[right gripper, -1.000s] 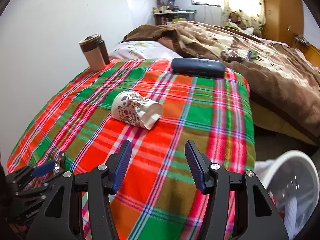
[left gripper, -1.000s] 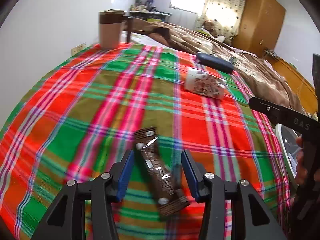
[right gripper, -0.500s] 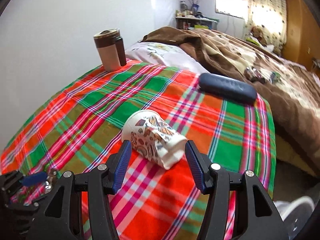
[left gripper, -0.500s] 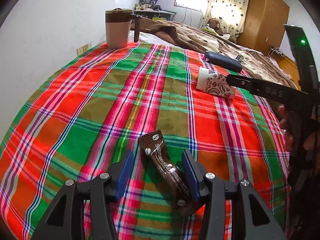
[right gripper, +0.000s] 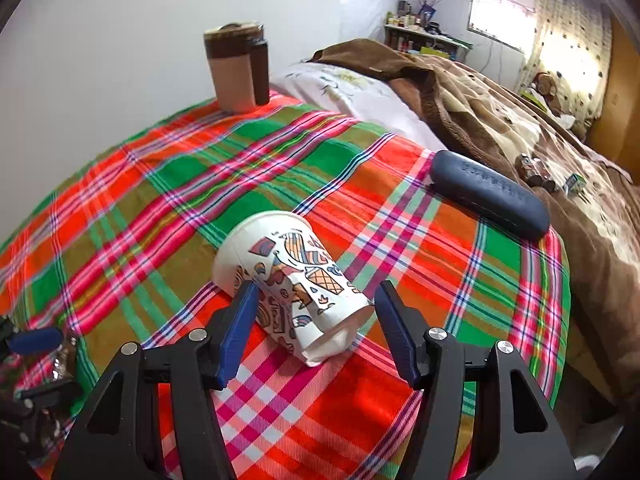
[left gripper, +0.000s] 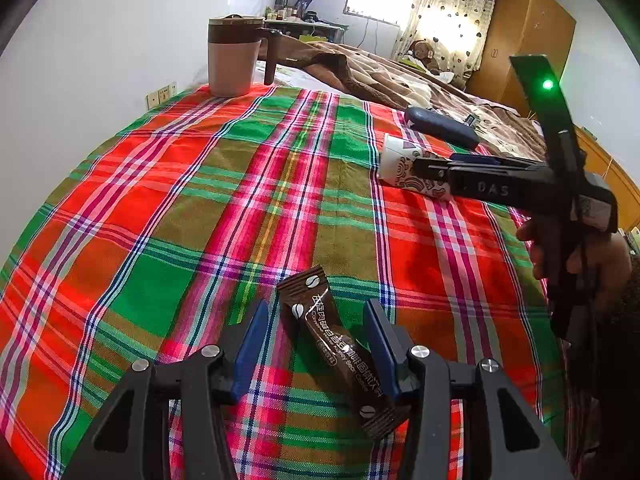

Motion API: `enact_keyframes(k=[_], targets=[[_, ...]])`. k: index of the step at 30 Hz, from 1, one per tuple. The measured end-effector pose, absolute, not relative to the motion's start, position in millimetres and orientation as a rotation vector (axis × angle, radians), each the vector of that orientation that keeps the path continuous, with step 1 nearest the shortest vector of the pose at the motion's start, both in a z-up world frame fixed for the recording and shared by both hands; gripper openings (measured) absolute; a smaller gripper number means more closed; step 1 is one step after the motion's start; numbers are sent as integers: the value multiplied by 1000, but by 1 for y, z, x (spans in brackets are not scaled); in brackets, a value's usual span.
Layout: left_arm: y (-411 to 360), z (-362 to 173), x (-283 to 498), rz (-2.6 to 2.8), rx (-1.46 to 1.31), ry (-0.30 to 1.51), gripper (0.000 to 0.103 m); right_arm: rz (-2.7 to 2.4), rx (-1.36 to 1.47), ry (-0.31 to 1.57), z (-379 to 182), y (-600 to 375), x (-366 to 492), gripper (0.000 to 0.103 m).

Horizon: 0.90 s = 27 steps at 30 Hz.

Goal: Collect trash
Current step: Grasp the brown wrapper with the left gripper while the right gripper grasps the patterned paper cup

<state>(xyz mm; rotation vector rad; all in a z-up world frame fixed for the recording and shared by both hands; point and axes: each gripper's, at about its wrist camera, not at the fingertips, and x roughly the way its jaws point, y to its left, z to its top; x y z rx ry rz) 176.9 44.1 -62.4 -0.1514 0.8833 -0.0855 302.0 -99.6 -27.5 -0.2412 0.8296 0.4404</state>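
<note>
Straddling a crumpled, patterned paper cup (right gripper: 296,280) lying on its side, our right hand-held gripper (right gripper: 316,324) has just spread wider, blue pads clear. Our left hand-held gripper (left gripper: 316,344) brackets a glossy brown coffee sachet (left gripper: 340,352), grip uncertain. Beyond, on the woven plaid cloth (right gripper: 168,184), lies a smooth navy case (right gripper: 488,194).

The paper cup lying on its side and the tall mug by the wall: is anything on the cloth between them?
No. Only bare plaid cloth lies between the paper cup and the mug, as the right wrist view shows.
</note>
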Motion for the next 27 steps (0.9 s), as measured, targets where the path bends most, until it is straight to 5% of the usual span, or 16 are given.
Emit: enact_keyframes(k=[21,27], targets=[[46,-62,177,-99,-154,890,50,472,-329,860,-30,-81,311,62],[48,-63,177,-70,-157,887,39,443,-214,888,-27,-91,298,46]])
